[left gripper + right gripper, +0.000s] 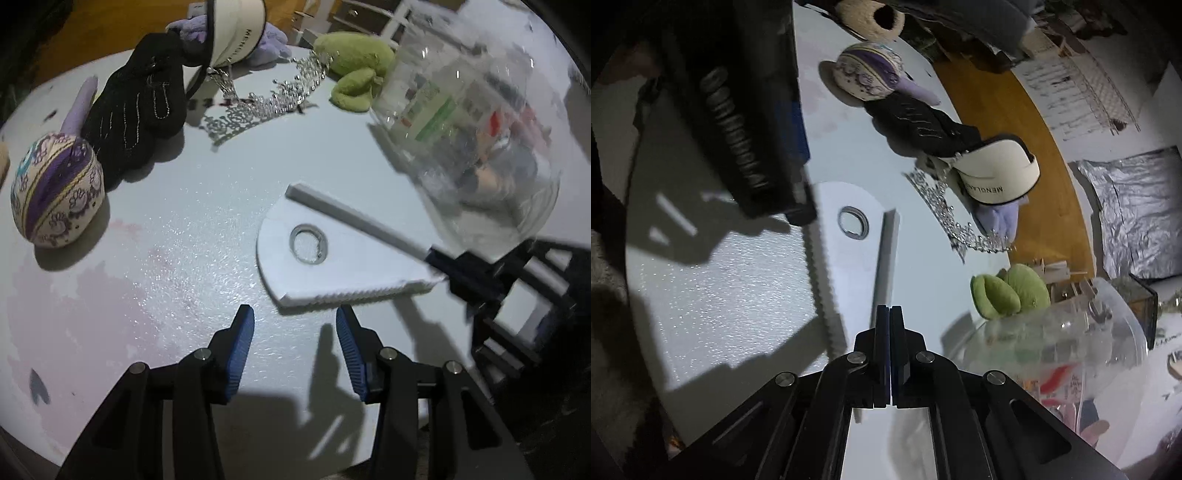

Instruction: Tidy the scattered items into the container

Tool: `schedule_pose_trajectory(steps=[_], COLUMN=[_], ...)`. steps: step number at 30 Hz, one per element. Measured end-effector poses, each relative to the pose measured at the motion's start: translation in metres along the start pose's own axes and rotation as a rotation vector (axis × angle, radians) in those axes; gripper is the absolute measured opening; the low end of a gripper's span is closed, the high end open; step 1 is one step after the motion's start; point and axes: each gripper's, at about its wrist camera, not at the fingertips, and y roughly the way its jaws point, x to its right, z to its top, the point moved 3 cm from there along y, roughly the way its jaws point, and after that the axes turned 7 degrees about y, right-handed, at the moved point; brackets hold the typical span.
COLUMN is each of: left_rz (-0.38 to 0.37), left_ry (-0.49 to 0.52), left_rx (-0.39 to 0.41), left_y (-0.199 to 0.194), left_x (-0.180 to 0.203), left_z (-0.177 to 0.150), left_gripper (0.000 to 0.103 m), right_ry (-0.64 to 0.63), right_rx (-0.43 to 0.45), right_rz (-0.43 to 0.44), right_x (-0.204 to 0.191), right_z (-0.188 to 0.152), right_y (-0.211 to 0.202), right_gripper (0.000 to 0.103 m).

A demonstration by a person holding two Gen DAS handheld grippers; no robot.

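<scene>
A white half-round scraper tool (pixel 325 251) with a toothed edge and a round hole lies flat on the white table (pixel 177 258). My right gripper (pixel 889 308) is shut on its raised spine (pixel 886 251); its fingers also show in the left wrist view (pixel 465 266). My left gripper (pixel 295 319) is open and empty, just in front of the tool's toothed edge. The clear plastic container (pixel 480 129) with items inside stands at the right, also in the right wrist view (pixel 1063 350).
Scattered on the table: a patterned ball (pixel 55 192), a black glove (pixel 136 107), a silver tiara (pixel 266 99), a green plush (pixel 354 66), a cream visor cap (pixel 236 29) and a purple plush (pixel 269 40). A wooden floor lies beyond.
</scene>
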Motion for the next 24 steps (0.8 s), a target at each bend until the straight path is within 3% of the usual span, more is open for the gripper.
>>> schedule_pose_trajectory(steps=[4,8,11,15,17,20,22,23,24], left_rz=[0.011,0.051,0.07,0.08,0.091,0.166,0.161,0.151,0.143], left_ry=[-0.029,-0.01,0.023,0.065,0.083,0.171,0.157,0.141,0.128], left_rx=[0.014,-0.012,-0.012,0.012,-0.014,0.007,0.01,0.013,0.015], left_y=[-0.001,0.007,0.008,0.005,0.009,0.013,0.014,0.015,0.015], left_x=[-0.002,0.0,0.004,0.007,0.009,0.019,0.017,0.015,0.013], left_z=[0.01,0.015,0.015,0.009,0.002,-0.005,-0.005,-0.004,-0.004], left_gripper=[0.046,0.046,0.047,0.049,0.051,0.05,0.051,0.051,0.051], right_ry=[0.19,0.532,0.705,0.734,0.735,0.737,0.733,0.726,0.718], right_rx=[-0.07,-0.168,-0.206,-0.221,-0.225,-0.233,-0.238,-0.24,-0.243], right_rz=[0.064,0.245,0.305,0.35,0.386,0.442,0.475,0.486,0.496], right_x=[0.02,0.056,0.079,0.088,0.093,0.097,0.099,0.098,0.097], right_z=[0.002,-0.01,-0.024,-0.033,-0.034,-0.029,-0.025,-0.021,-0.018], right_y=[0.006,0.019,0.025,0.026,0.034,0.043,0.049,0.052,0.055], right_gripper=[0.0,0.0,0.0,0.001,0.001,0.001,0.001,0.003,0.02])
